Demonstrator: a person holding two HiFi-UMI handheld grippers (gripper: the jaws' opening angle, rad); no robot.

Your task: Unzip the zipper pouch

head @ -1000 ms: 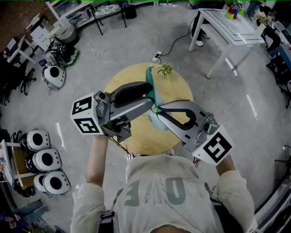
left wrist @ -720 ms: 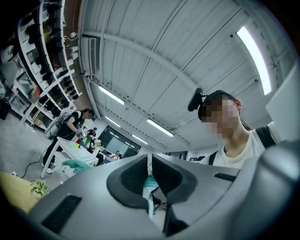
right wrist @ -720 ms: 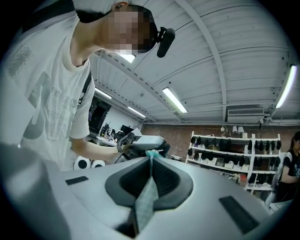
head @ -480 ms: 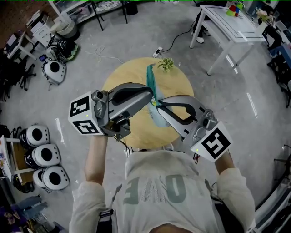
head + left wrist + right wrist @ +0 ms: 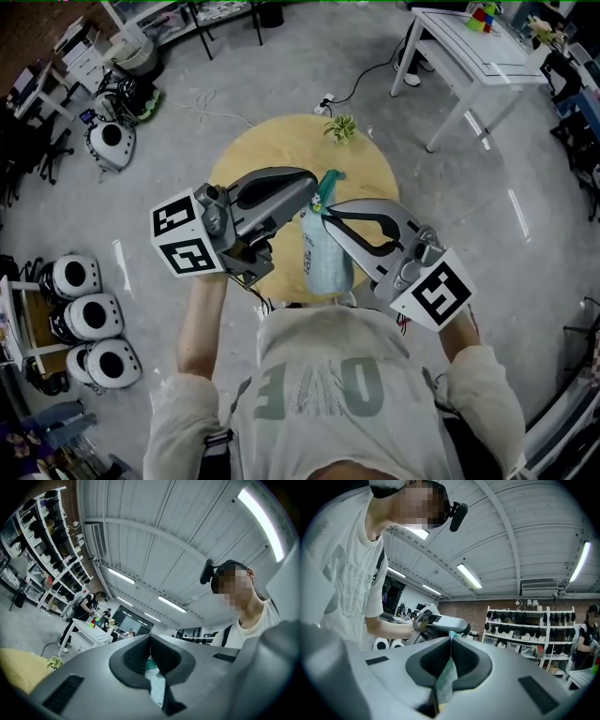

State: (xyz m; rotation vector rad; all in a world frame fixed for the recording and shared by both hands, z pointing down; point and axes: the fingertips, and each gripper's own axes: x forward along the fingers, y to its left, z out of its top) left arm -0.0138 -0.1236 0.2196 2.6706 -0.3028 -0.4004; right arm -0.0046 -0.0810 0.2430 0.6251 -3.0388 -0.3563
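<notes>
The zipper pouch (image 5: 325, 253), pale blue with a teal top edge, hangs in the air between both grippers, above the near edge of the round wooden table (image 5: 253, 159). My left gripper (image 5: 314, 190) comes in from the left, its jaws closing tight on the teal top part of the pouch (image 5: 151, 666). My right gripper (image 5: 324, 217) comes in from the right, just below, and its jaws are also closing on a fold of the pouch's fabric (image 5: 446, 677). The two sets of tips nearly meet. I cannot make out the zipper pull.
A small potted plant (image 5: 340, 127) stands at the table's far edge. A white table (image 5: 473, 56) is at the back right. White round helmets (image 5: 89, 323) and cluttered shelves line the left side. A cable (image 5: 361, 89) runs over the grey floor.
The pouch no longer lies stretched out toward the plant; it has swung nearer to me and now hangs down. Both grippers have shifted slightly toward me with it.
</notes>
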